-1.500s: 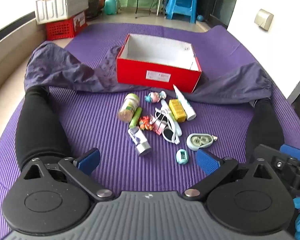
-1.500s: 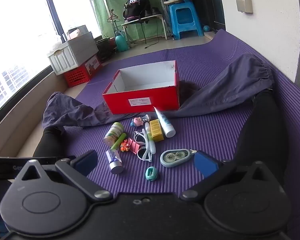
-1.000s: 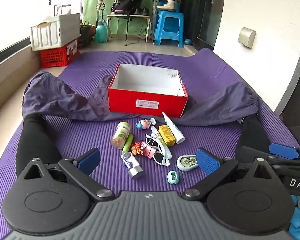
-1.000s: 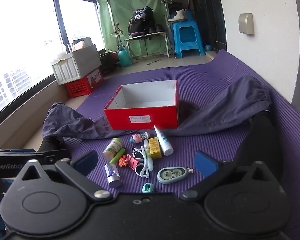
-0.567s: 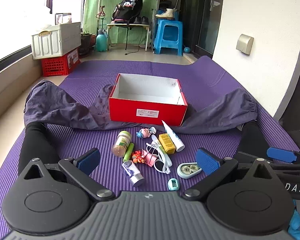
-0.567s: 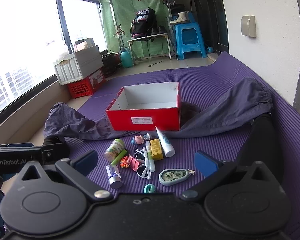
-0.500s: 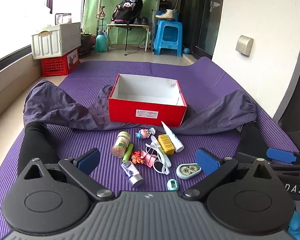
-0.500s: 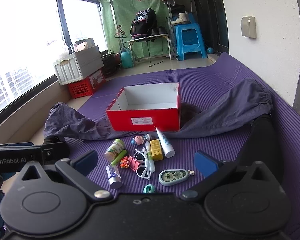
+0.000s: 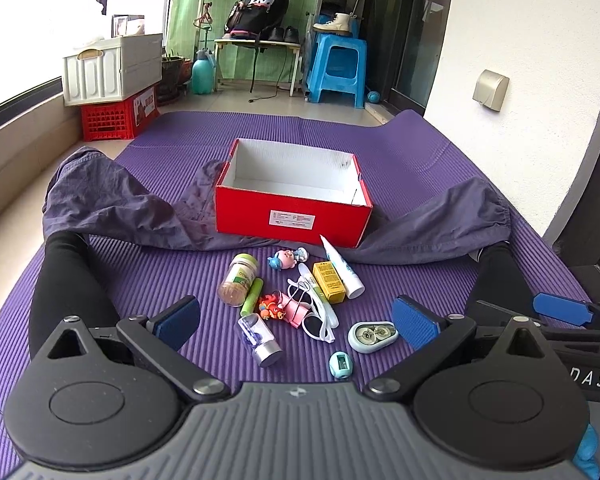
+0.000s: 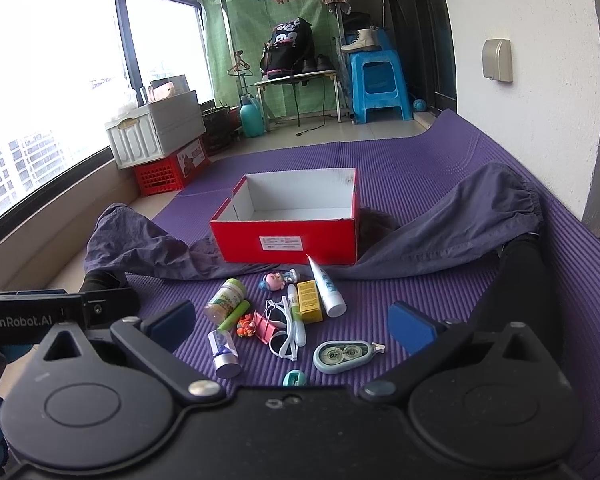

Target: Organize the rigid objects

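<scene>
An open red box (image 9: pixel 292 216) (image 10: pixel 288 240) with a white inside stands on the purple mat. In front of it lies a cluster of small items: a jar (image 9: pixel 238 285), a white tube (image 9: pixel 343 268), a yellow box (image 9: pixel 329 276), white sunglasses (image 9: pixel 318 316), a correction-tape dispenser (image 9: pixel 372 336) (image 10: pixel 342 355), a teal sharpener (image 9: pixel 341 365), a small vial (image 9: pixel 260 339) and little toys (image 9: pixel 286 259). My left gripper (image 9: pixel 296 322) is open, held above the near side of the cluster. My right gripper (image 10: pixel 292 326) is open too, with nothing between its fingers.
A person's legs in black (image 9: pixel 62 280) (image 10: pixel 520 276) lie on either side of the items, with purple-grey cloth (image 9: pixel 116 204) over them beside the box. Farther back stand a white crate on a red crate (image 9: pixel 112 88), a blue stool (image 9: pixel 336 70) and a small table.
Both grippers have lifted and tilted up, so the box and items sit lower and smaller in view. Nothing was picked up; both stay open.
</scene>
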Demonstrator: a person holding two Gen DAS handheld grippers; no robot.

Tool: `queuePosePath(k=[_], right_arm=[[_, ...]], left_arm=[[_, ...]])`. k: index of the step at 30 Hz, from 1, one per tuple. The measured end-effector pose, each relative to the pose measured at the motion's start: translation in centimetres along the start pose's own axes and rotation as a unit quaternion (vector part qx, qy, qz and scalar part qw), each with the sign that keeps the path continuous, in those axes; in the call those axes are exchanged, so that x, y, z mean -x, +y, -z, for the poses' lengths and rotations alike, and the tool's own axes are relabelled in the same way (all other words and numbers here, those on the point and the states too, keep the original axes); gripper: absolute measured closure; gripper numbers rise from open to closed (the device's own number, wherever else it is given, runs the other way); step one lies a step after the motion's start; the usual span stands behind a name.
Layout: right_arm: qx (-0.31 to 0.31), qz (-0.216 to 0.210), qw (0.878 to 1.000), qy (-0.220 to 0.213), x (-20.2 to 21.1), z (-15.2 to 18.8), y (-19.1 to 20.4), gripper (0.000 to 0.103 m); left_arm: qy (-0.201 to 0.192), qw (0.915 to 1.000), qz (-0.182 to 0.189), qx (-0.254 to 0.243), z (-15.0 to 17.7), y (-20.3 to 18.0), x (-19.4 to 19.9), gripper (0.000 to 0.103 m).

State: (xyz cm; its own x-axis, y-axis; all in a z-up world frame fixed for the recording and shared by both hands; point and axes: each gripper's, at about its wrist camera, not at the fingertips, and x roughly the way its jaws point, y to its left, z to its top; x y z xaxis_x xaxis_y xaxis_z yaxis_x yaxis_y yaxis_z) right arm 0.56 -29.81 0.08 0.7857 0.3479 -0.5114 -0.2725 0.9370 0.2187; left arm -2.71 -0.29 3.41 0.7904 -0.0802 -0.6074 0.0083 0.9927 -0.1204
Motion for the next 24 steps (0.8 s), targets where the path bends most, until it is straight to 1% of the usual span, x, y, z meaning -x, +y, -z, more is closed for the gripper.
queuePosePath(k=[13, 20, 24], right_arm=[[0.004, 0.002, 1.000, 0.000, -0.08, -0.10, -0.07, 0.000], [0.005, 0.003, 1.000, 0.000, -0.04, -0.08, 0.10, 0.000], [0.002, 0.001, 1.000, -0.002, -0.02, -0.10, 0.03, 0.000]], left_arm=[[0.005, 1.0000, -0.001, 0.006, 0.11, -0.04, -0.11, 0.000], [0.003, 1.0000, -0.003, 0.005, 0.20, -0.13, -0.13, 0.000], [-0.006, 1.0000, -0.005, 0.002, 0.25, -0.20, 0.14, 0.000]])
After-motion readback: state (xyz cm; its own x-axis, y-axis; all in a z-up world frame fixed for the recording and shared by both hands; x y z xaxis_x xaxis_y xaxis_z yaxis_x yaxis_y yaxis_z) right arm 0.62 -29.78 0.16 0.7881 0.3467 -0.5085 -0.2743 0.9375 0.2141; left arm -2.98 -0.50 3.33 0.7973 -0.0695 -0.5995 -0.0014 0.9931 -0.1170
